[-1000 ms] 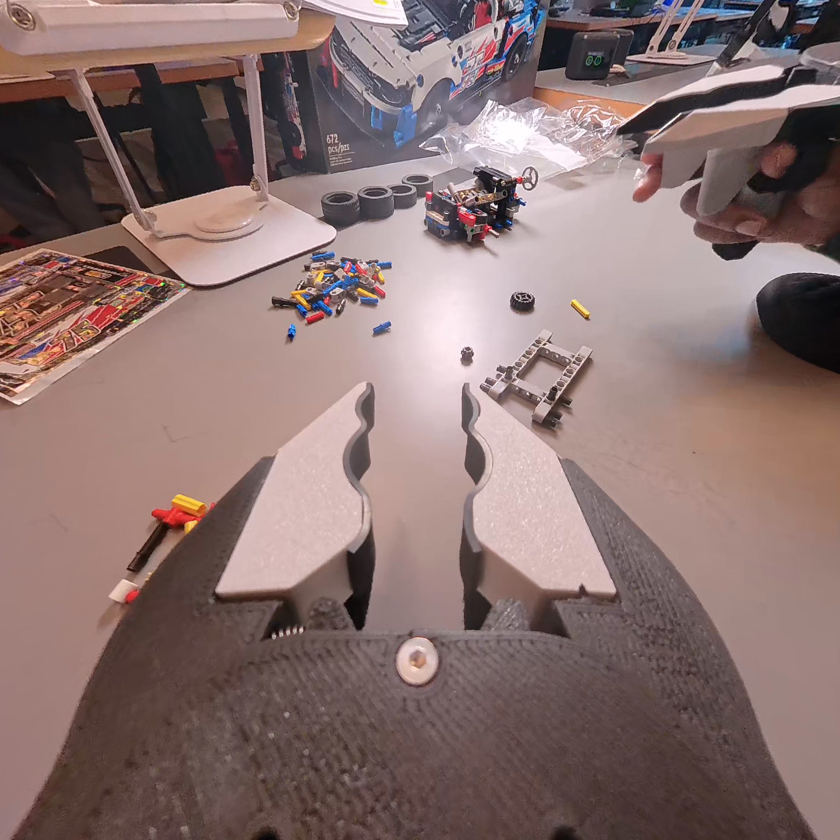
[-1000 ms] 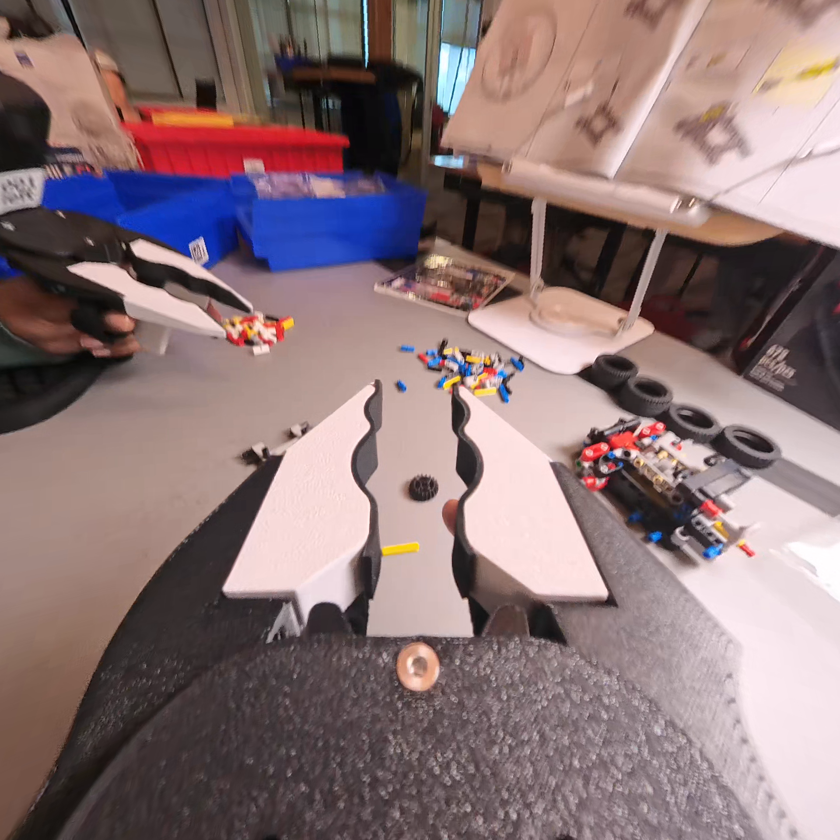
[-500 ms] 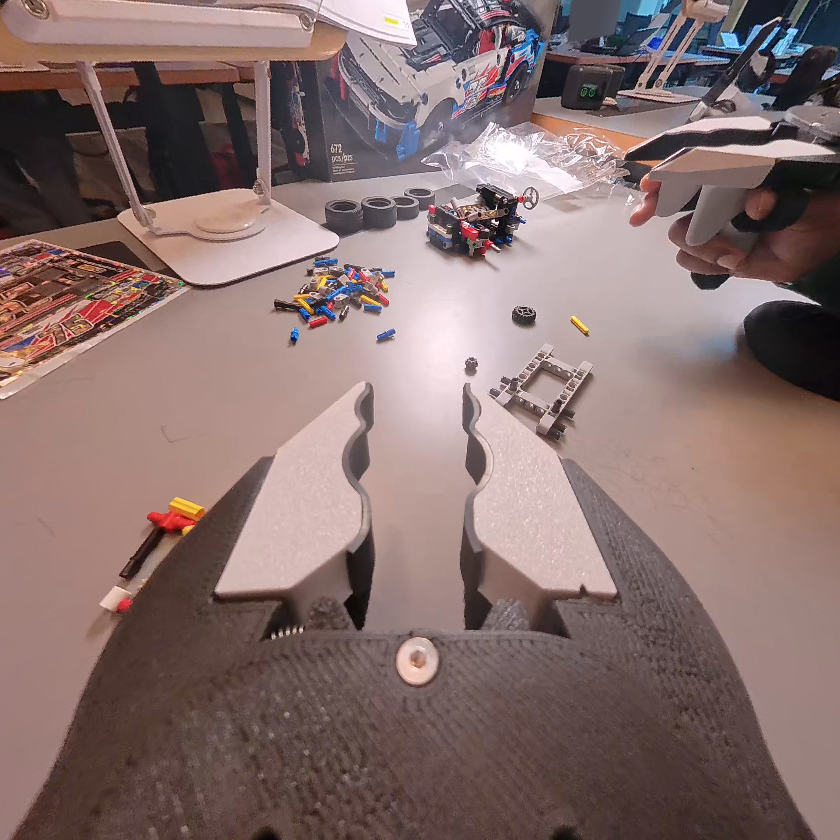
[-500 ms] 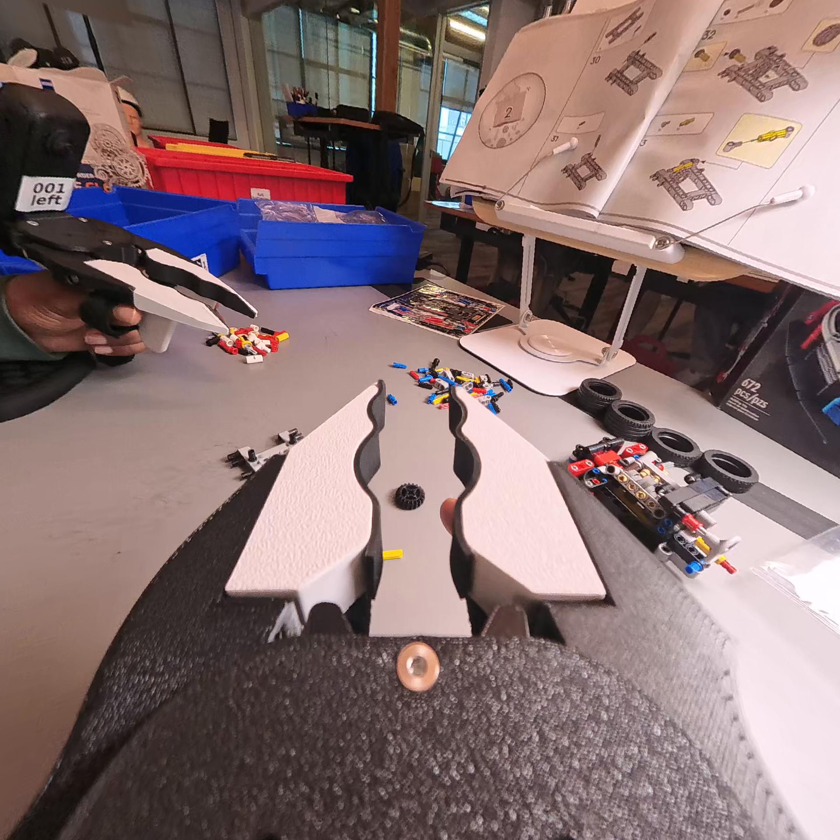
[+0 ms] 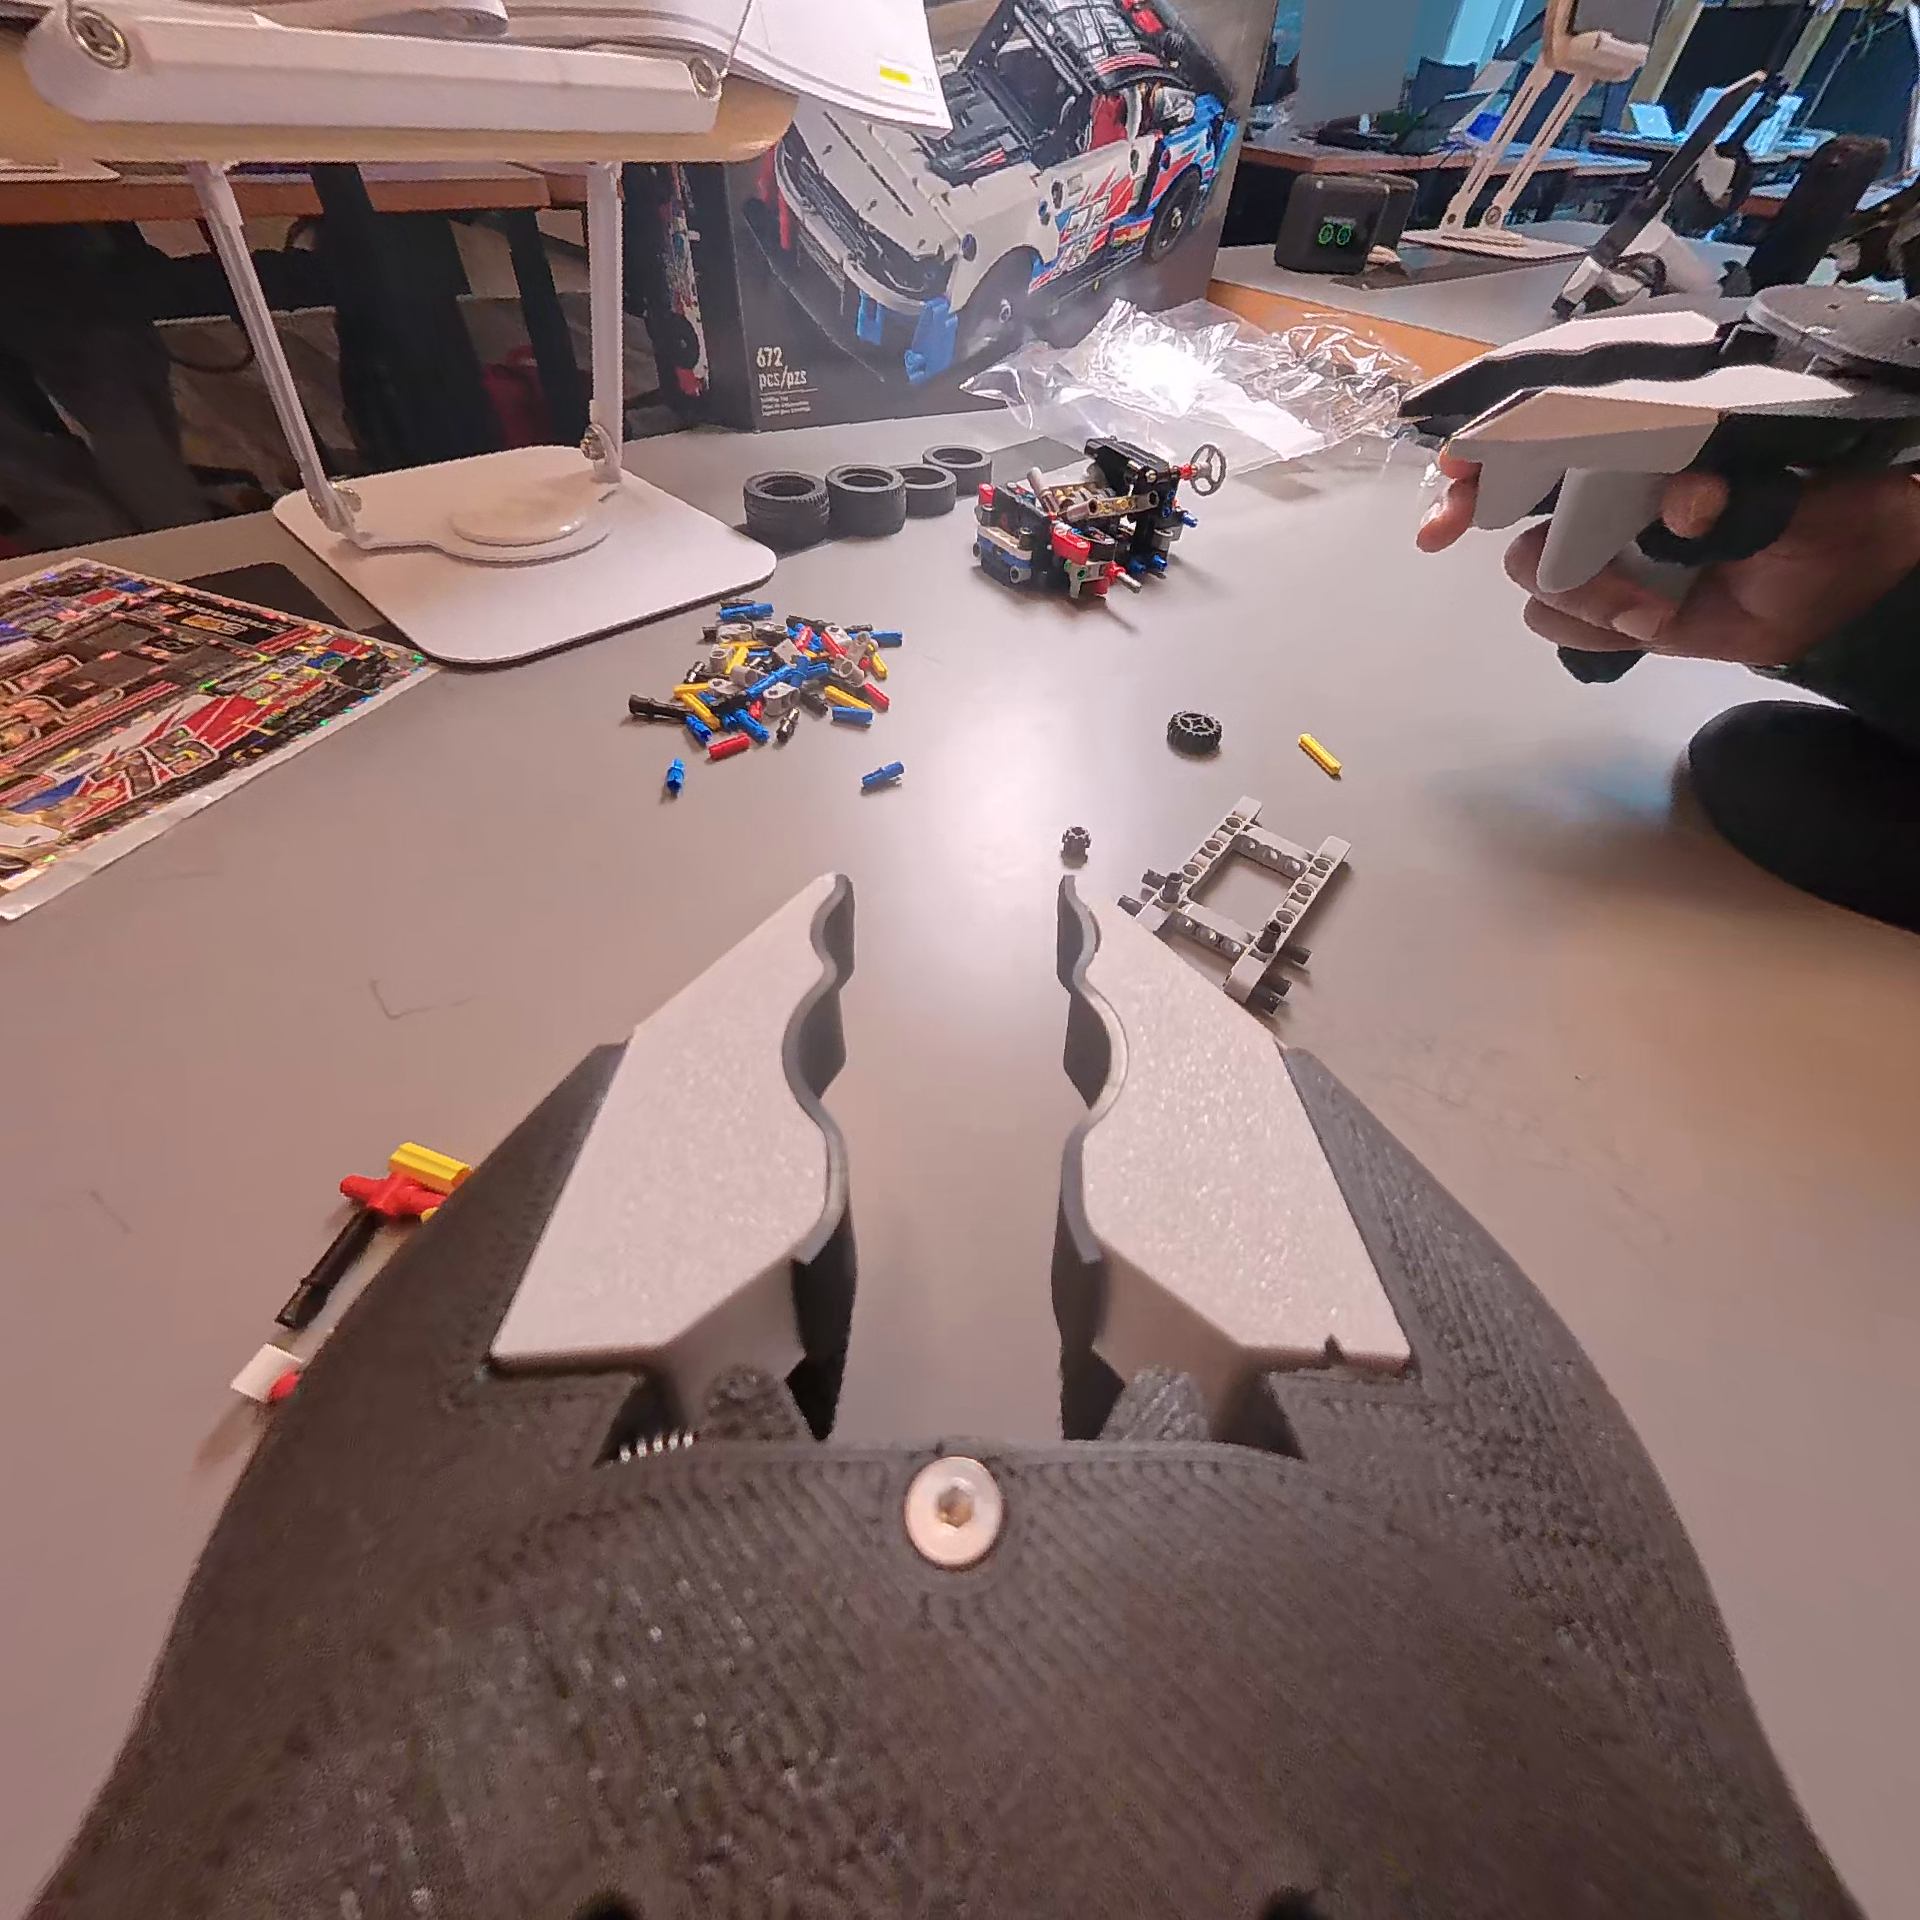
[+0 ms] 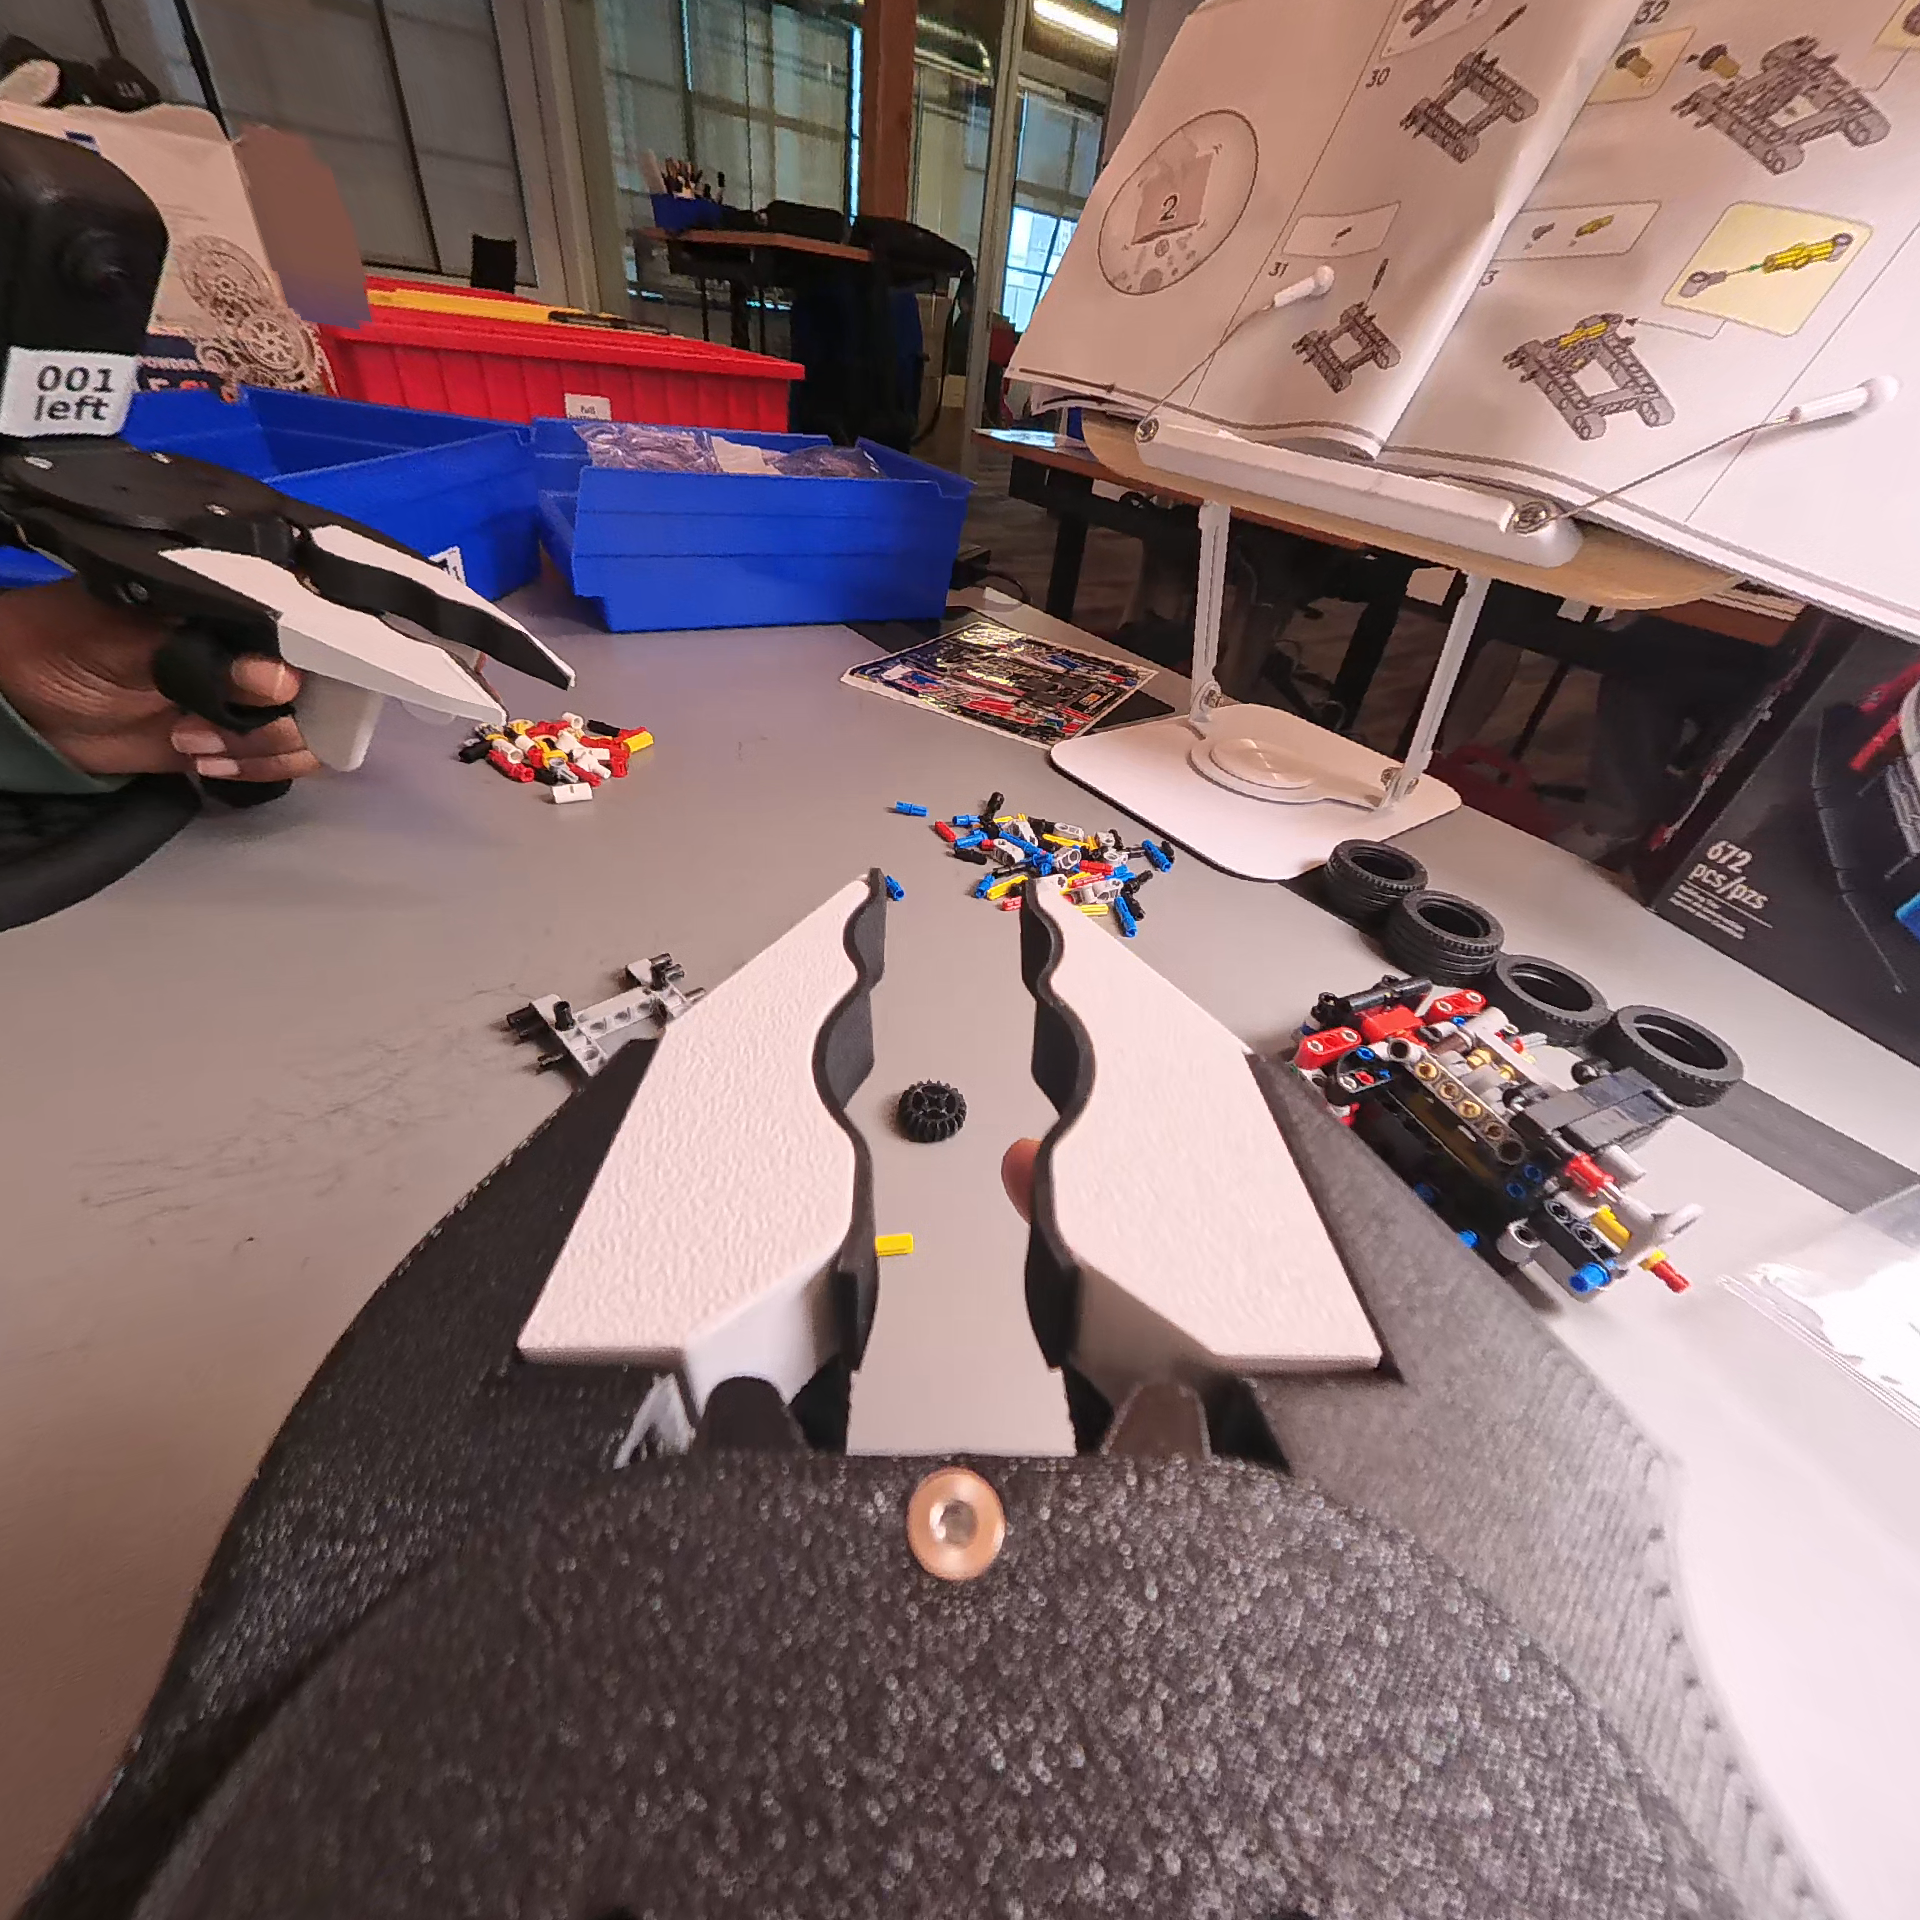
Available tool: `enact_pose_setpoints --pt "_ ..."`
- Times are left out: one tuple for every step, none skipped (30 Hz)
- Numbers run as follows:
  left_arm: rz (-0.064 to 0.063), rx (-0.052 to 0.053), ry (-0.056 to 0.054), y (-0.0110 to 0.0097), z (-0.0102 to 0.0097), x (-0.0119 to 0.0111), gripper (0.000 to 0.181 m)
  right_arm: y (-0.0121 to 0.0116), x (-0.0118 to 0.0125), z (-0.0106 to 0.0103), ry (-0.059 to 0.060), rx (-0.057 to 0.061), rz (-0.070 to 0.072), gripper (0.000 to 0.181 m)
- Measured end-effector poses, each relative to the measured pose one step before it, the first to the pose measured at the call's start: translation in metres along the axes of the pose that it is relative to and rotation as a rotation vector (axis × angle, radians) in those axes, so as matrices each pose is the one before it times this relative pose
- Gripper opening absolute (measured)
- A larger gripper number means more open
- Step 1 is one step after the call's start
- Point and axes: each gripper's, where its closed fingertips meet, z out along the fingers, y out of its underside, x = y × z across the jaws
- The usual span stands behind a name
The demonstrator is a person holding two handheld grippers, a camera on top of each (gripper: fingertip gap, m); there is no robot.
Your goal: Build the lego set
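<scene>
A grey lego frame (image 5: 1236, 899) lies on the grey table just right of my left gripper (image 5: 954, 899), which is open and empty above the table. It also shows in the right wrist view (image 6: 597, 1018). A black gear (image 5: 1193, 730) and a yellow pin (image 5: 1320, 754) lie beyond the frame. In the right wrist view the gear (image 6: 931, 1110) and pin (image 6: 894, 1243) show between the fingers of my open, empty right gripper (image 6: 956, 894), on the table below it. A part-built chassis (image 6: 1486, 1122) sits to its right, also seen in the left wrist view (image 5: 1091, 514).
A pile of small coloured pins (image 5: 774, 691) lies mid-table and a red, yellow and white pile (image 6: 556, 743) near the left gripper. Several tyres (image 5: 862, 494), a book stand with the manual (image 6: 1288, 769), a sticker sheet (image 5: 135, 707), the set's box (image 5: 987, 208) and blue bins (image 6: 748, 530) stand around. Some 25 cm of space lies between my two pairs of fingers.
Both grippers have risen and tilted up a little, so the parts sit lower in view. Both stay open and empty. No part has moved.
</scene>
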Motion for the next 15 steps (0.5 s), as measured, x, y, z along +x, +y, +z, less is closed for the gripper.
enact_pose_setpoints --pt "0.0009 0.0007 0.0008 -0.00020 0.00005 0.00015 0.038 0.00051 0.00027 0.00006 0.0008 -0.0023 -0.0014 0.025" --pt "0.0024 0.0008 -0.0003 -0.00019 -0.00001 0.00001 0.038 0.00045 0.00044 0.00008 0.0016 -0.0010 -0.0008 0.024" --pt "0.0022 0.0013 -0.0006 -0.00021 -0.00016 0.00003 0.038 0.00049 0.00071 0.00009 0.0028 -0.0012 0.0004 0.024" --pt "0.0009 0.0009 0.0000 -0.00007 -0.00007 0.00018 0.038 0.00070 0.00077 0.00005 0.0024 -0.0010 0.0014 0.024" --pt "-0.0002 -0.0005 0.0019 0.00007 -0.00001 0.00037 0.038 0.00098 0.00065 0.00002 0.0001 -0.0021 0.0026 0.024" --pt "0.0011 -0.0002 0.0024 -0.00012 -0.00017 0.00061 0.038 0.00126 0.00055 0.00010 -0.0013 -0.0042 0.0037 0.024" --pt "0.0044 0.0021 0.0004 -0.00072 -0.00040 0.00052 0.038 0.00158 0.00069 0.00011 -0.0024 -0.0063 0.0049 0.024" --pt "0.0073 0.0026 -0.0014 -0.00083 -0.00056 0.00054 0.038 0.00207 0.00080 0.00014 -0.0039 -0.0106 0.0057 0.024" --pt "0.0080 0.0010 -0.0021 -0.00045 -0.00048 0.00053 0.038 0.00216 0.00104 -0.00017 -0.0019 -0.0128 0.0041 0.024" --pt "0.0079 -0.0003 -0.0034 -0.00020 -0.00048 0.00022 0.038 0.00178 0.00195 -0.00059 0.0040 -0.0112 0.0010 0.024" --pt "0.0080 0.0002 -0.0037 -0.00029 -0.00042 0.00028 0.038 0.00205 0.00204 -0.00087 0.0053 -0.0133 -0.0017 0.024" --pt "0.0076 0.0007 -0.0032 -0.00043 -0.00054 0.00031 0.038 0.00373 0.00074 -0.00053 -0.0043 -0.0235 -0.0002 0.023" --pt "0.0068 0.0001 -0.0027 -0.00019 -0.00046 0.00030 0.037 0.00704 -0.00106 -0.00009 -0.0186 -0.0450 0.0030 0.023" --pt "0.0059 0.0000 -0.0023 -0.00018 -0.00008 0.00031 0.037 0.00809 0.00016 0.00013 -0.0081 -0.0508 -0.0026 0.023" --pt "0.0045 -0.0014 -0.0010 0.00007 -0.00001 0.00034 0.037 0.00696 0.00087 0.00007 0.0008 -0.0400 -0.0150 0.023"
